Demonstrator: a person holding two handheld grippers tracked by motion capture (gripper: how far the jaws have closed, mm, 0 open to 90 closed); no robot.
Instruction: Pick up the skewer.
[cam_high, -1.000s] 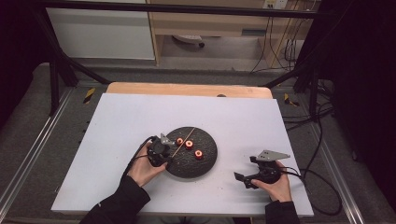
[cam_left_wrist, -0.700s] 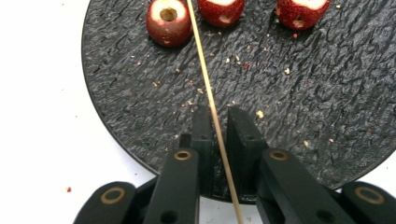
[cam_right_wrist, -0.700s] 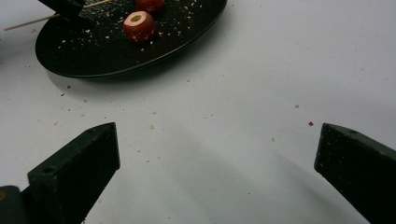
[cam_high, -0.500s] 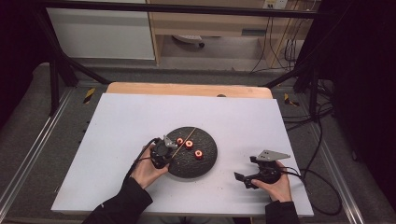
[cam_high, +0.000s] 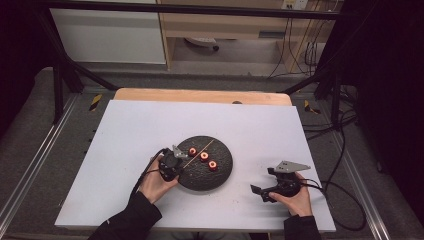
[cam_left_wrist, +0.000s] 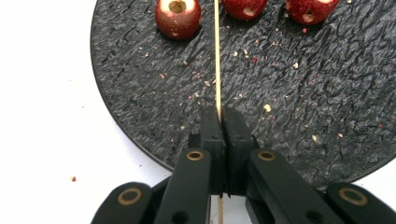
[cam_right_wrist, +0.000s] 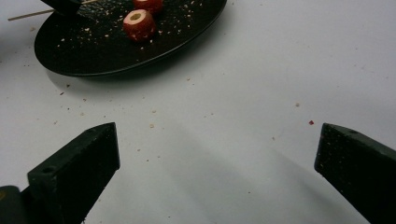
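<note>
Left gripper view is centred on a thin pale wooden skewer, which is pinched between the two black jaws of the left gripper; the jaws have just been closing and are now pressed on the stick near its lower end. The skewer runs straight away from the jaws across a round black plate with a rough, slate-like surface, and a short stub of it is seen below the jaws. Three small red cored fruits lie at the far part of the plate — one just left of the skewer, the other two to its right. Pale and red crumbs are scattered over the plate.

From the high view, the plate is seen near the middle of a white tabletop, with the left gripper at its left edge and the skewer laid diagonally across it. The right gripper is held well apart to the right, low over the bare white surface; its jaws are spread wide with nothing between them.

A strip of light wood borders the table's far edge. Beyond it, a grey floor, black frame struts, a white cabinet and a bundle of cables are seen — the surrounding room is dim.
</note>
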